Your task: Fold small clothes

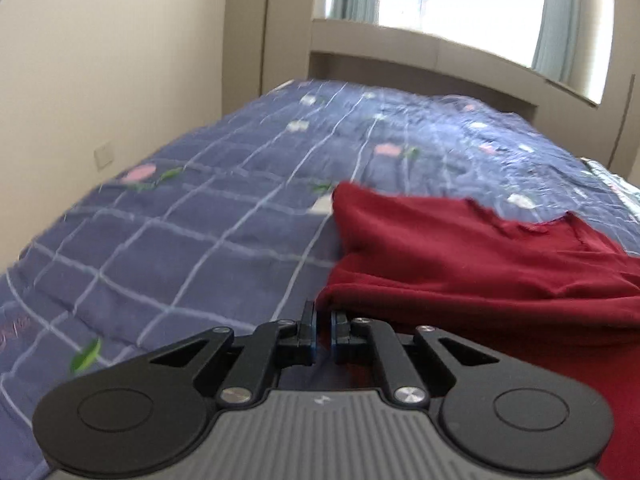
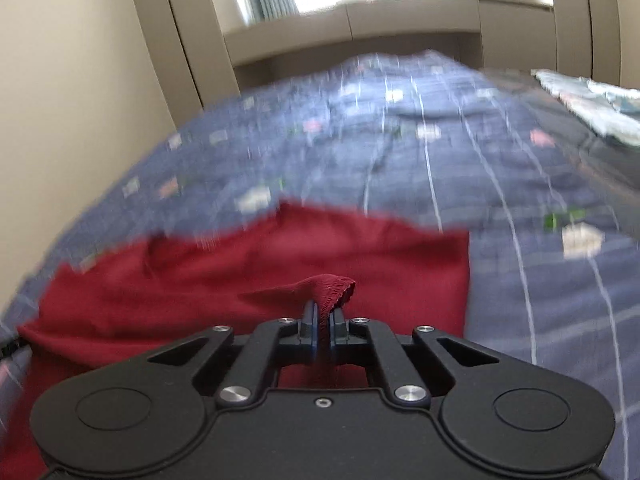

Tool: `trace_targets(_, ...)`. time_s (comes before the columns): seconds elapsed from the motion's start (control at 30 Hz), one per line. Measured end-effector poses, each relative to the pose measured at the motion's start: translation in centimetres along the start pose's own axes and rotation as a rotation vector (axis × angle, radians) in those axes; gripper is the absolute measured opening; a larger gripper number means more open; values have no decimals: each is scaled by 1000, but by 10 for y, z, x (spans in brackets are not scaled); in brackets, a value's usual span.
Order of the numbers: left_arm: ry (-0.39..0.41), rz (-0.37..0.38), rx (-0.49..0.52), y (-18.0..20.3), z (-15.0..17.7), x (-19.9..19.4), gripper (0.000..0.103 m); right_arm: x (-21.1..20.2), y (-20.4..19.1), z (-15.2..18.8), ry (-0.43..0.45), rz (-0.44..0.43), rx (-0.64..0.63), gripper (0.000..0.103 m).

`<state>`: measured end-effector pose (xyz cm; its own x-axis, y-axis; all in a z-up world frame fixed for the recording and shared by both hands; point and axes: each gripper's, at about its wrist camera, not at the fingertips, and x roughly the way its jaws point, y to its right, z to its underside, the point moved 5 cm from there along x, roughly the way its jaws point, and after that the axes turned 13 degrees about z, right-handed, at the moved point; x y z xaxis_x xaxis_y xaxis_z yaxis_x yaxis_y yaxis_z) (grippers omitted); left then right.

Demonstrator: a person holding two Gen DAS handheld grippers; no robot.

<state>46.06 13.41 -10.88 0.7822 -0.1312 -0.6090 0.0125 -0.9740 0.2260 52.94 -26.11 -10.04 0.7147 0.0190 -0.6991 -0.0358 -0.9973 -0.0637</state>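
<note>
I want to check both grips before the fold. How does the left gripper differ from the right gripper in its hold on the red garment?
The right gripper clearly pinches a ribbed edge of the red garment, which sticks up through its jaws; the left gripper sits at a corner of the garment, cloth barely showing between its jaws. The garment spreads to the right of the left gripper, but mostly to the left of the right gripper. Both are nearly closed, above the blue checked quilt.

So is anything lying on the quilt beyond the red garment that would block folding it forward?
Nothing visible does. Both the left gripper and right gripper already pinch the red garment, and the blue quilt beyond it looks bare.
</note>
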Motion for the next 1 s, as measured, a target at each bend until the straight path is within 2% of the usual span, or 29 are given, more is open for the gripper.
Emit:
trace_targets(0.17,-6,1,47,1,1,-3,5,-6,-3,5,44,1,-17,6)
trace_targets(0.27,-10,61,74,3,4,-10,6,-6,-2,8,47,-9,-31,13)
trace_targets(0.37,-52,139,84,3,9,-17,11,-8,1,12,61,-21,-25,20)
trace_targets(0.4,-60,158,72,0,11,-21,20,-9,2,13,69,-25,-24,23)
trace_targets(0.43,-67,174,54,-3,12,-25,39,-10,2,14,77,-27,-24,24)
trace_targets(0.47,-67,172,37,-7,11,-28,50,-11,1,16,87,-30,-26,26)
trace_targets(0.5,-60,166,19,-12,9,-32,66,-11,1,18,96,-33,-28,28)
trace_targets(0.67,-15,180,-112,-30,-21,-24,72,-11,-2,25,137,-24,-47,31)
trace_targets(0.73,-8,200,-152,-32,-38,-6,80,-11,-3,26,142,-28,-48,32)
trace_targets(0.77,-7,201,-173,-32,-46,7,80,-11,-3,26,144,-30,-47,33)
trace_targets(0.83,-37,222,-212,-33,-58,36,77,-12,-3,26,147,-34,-47,35)
trace_targets(0.87,-61,238,-236,-34,-64,51,71,-12,-3,27,147,-35,-47,36)
trace_targets(0.93,-103,273,-270,-36,-71,75,35,-12,-3,27,148,-35,-47,36)
trace_targets(0.97,-113,281,-281,-36,-74,83,27,-12,-3,27,149,-35,-47,36)
trace_targets(1.0,-107,279,-285,-37,-76,87,10,-12,-3,27,151,-36,-47,36)
